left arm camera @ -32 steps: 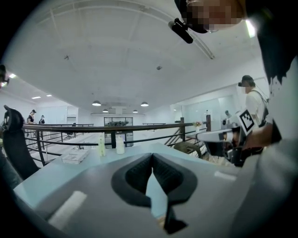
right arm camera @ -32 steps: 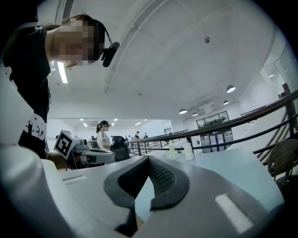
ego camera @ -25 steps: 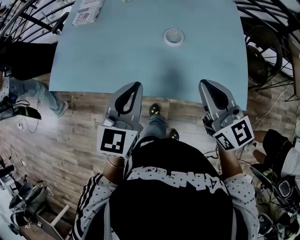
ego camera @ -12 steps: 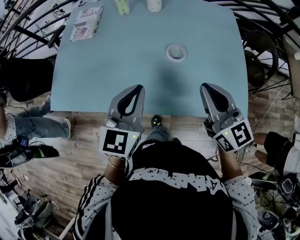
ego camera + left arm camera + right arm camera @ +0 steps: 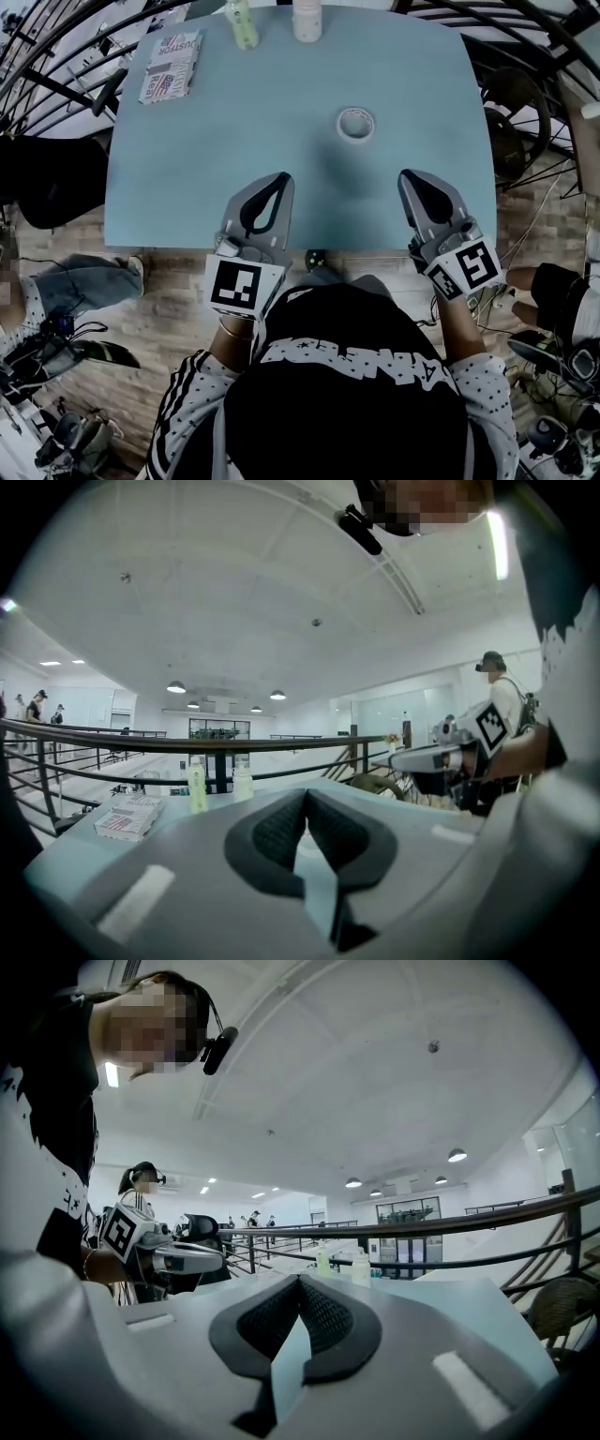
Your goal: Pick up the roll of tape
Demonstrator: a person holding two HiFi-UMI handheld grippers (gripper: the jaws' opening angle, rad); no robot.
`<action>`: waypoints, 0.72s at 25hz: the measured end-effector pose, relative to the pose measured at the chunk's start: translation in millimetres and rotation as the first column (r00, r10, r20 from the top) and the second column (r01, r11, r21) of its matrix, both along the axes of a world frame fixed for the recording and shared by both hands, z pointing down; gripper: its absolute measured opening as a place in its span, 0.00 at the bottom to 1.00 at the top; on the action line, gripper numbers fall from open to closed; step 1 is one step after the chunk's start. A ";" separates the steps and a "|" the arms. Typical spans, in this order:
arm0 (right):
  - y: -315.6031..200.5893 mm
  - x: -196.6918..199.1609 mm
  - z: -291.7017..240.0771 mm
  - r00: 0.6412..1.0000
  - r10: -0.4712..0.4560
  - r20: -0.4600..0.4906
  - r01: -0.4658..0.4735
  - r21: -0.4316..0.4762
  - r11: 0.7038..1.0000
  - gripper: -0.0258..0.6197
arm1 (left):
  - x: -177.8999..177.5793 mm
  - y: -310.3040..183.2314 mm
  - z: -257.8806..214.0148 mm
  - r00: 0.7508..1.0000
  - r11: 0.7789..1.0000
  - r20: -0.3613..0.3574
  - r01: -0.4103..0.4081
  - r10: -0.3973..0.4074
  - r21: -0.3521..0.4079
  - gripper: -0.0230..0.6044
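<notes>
Below, table (image 5: 187, 169): pale blue, over wood floor (image 5: 159, 309).
roll of tape (image 5: 355, 124): on table, ahead of jaws, nearer right gripper (image 5: 405, 176).
left gripper (image 5: 281, 178), right gripper: jaws closed together, empty.

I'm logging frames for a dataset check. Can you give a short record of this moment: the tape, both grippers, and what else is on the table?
table: light blue top
roll of tape: lies flat on the table, beyond both grippers, nearer the right one, untouched
left gripper: jaws together, nothing between them, over the table's near edge
right gripper: jaws together, nothing between them, over the near edge
other items: printed packet near the far left corner; green bottle and white bottle at the far edge
task stage: tape not yet picked up
</notes>
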State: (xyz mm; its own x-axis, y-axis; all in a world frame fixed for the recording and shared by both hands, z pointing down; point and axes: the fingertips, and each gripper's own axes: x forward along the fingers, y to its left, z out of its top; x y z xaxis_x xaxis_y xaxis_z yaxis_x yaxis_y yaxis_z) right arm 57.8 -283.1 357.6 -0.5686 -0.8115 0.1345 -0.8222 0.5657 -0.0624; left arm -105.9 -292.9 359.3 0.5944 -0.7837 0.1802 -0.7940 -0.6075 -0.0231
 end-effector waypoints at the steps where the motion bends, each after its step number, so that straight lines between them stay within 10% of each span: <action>1: -1.1 -0.7 1.6 1.000 -0.001 -0.008 0.001 -0.001 1.000 0.04 | -0.2 0.2 -0.6 1.000 1.000 0.000 -0.001 0.001 -0.002 0.04; 18: -65.8 -7.2 70.5 0.979 -0.112 -0.170 0.094 -0.113 0.989 0.06 | -18.6 -25.0 4.2 0.993 0.992 0.002 0.115 -0.115 -0.042 0.04</action>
